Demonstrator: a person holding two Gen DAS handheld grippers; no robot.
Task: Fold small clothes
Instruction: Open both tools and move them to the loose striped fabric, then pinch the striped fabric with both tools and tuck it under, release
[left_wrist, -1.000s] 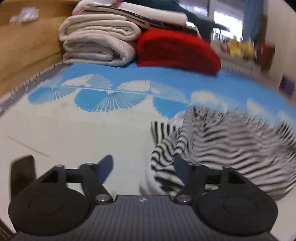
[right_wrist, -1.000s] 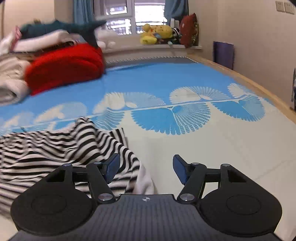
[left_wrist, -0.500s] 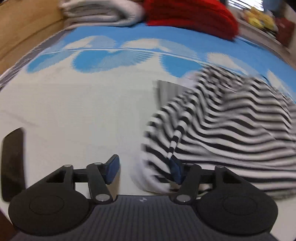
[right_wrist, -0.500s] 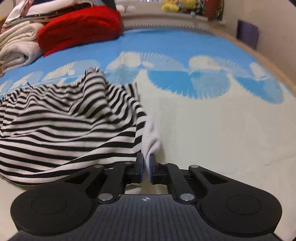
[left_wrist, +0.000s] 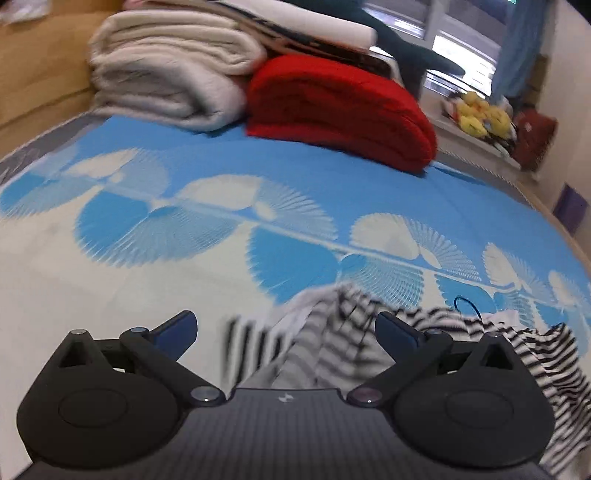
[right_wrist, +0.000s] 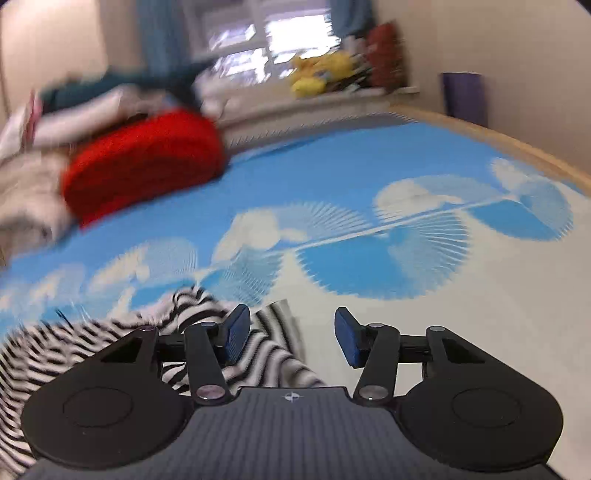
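The black-and-white striped garment (left_wrist: 369, 343) lies crumpled on the bed (left_wrist: 110, 295), on the pale part of a sheet printed with blue and white fan shapes. In the left wrist view the left claw (left_wrist: 286, 328) stands at its widest; its jaws have just been opening, and the bunched striped cloth sits in the gap between them and spreads away to the right under the right-hand finger, but neither blue pad presses on it. In the right wrist view the right claw (right_wrist: 291, 336) is parted to a middling gap; its jaws have just been opening as well, and the striped garment (right_wrist: 184, 321) lies to the left, passing behind the left pad, with only a flap of it reaching into the gap, so nothing is gripped. At the far end of the bed sit a folded red blanket (left_wrist: 340, 110) and, just beside it on the left, a stack of cream blankets (left_wrist: 166, 81). Yellow plush toys (right_wrist: 317, 74) rest on the window ledge beyond. Both views are smeared by motion blur.
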